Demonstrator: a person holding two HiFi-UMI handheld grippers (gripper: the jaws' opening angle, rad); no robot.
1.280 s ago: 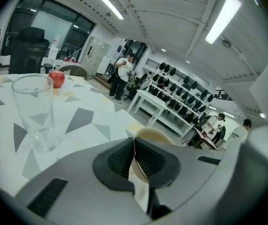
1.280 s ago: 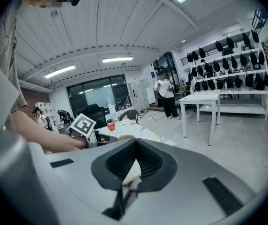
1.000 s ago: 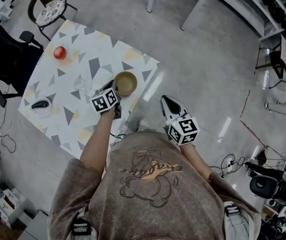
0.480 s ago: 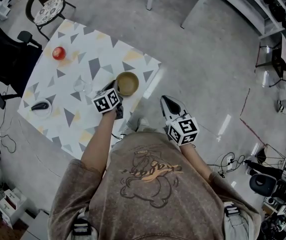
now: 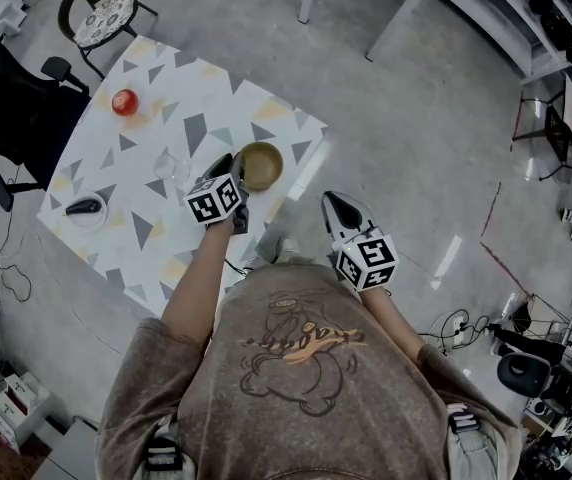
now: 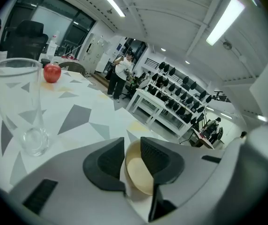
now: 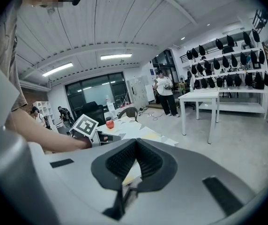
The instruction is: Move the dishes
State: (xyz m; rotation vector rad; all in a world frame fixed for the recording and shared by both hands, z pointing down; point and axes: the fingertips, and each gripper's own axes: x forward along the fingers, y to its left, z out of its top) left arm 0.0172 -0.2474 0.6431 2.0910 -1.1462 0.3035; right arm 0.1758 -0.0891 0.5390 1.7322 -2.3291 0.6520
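So the bowl (image 5: pixel 261 165), brownish outside and pale inside, is sitting on the table (image 5: pixel 196 88), the one with the triangle pattern. It's right by the edge closest to the person, not far from the right-hand corner. The left gripper (image 6: pixel 132 144) has its jaws straddling the bowl's near rim, one outside the wall and one inside. They've just been opening. Right now there's a narrow gap with the rim standing between them, and the pads look slack on it rather than pinching. The bowl looks like it's resting flat on the table.

Just left of that gripper there's a clear glass (image 6: pixel 21 107), upright, roughly mid-table and apart from the bowl. A red apple (image 5: pixel 125 102) sits a good way off by the far left edge, up toward the far corner. Down at the left corner is a little white dish (image 5: pixel 86 209) with something dark lying on it, can't make out what.

The right gripper (image 7: pixel 135 144) is off the table altogether, held over the floor (image 5: pixel 416 148) past the near edge, well apart from the bowl. Its jaws are closed tip to tip, not on anything.

A chair (image 5: pixel 101 13) with a patterned seat stands just beyond the far corner.
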